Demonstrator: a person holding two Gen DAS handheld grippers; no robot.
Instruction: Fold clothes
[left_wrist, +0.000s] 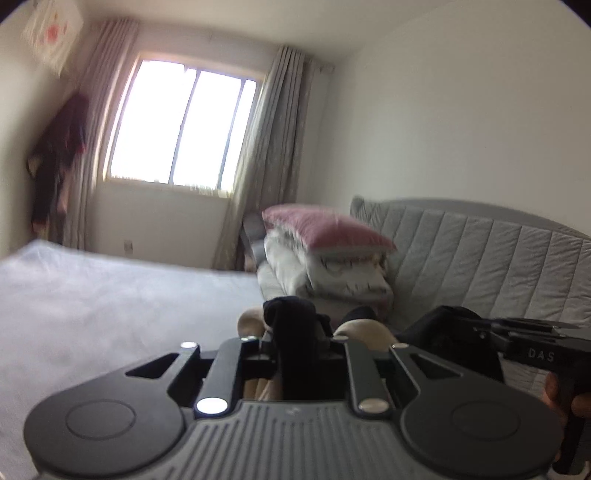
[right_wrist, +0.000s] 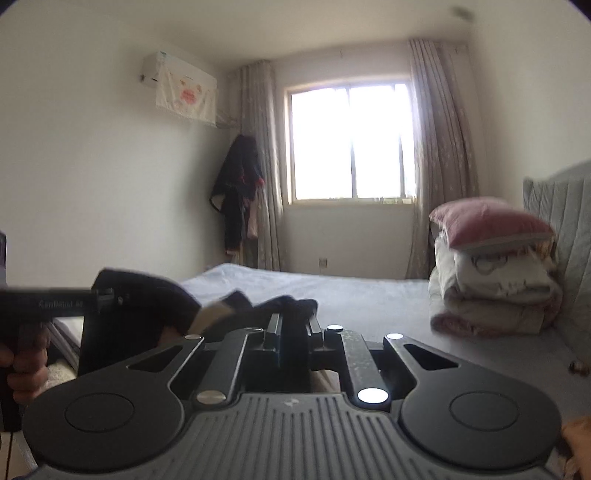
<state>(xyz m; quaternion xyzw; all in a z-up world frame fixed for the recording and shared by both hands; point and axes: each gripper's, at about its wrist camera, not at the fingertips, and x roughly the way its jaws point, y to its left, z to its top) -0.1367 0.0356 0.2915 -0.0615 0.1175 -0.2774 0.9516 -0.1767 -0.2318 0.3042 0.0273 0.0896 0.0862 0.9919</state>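
Dark garment (left_wrist: 295, 343) held aloft over the bed (left_wrist: 92, 295), pinched in both tools. Left gripper (left_wrist: 295, 332) nearly closed on bunched cloth; right gripper (right_wrist: 293, 325) likewise, at 3 o'clock from the left. Soft, light, limp, probably sags between grips; best held at edges or corners. No containers visible; garment type unclear through blur.

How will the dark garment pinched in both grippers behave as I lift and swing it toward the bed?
Probably floppy: the dark garment bunches in soft folds at the left gripper and sags toward the right gripper. Likely light, as two small pinches hold it up. It may drape and crumple on the bed rather than lie flat.
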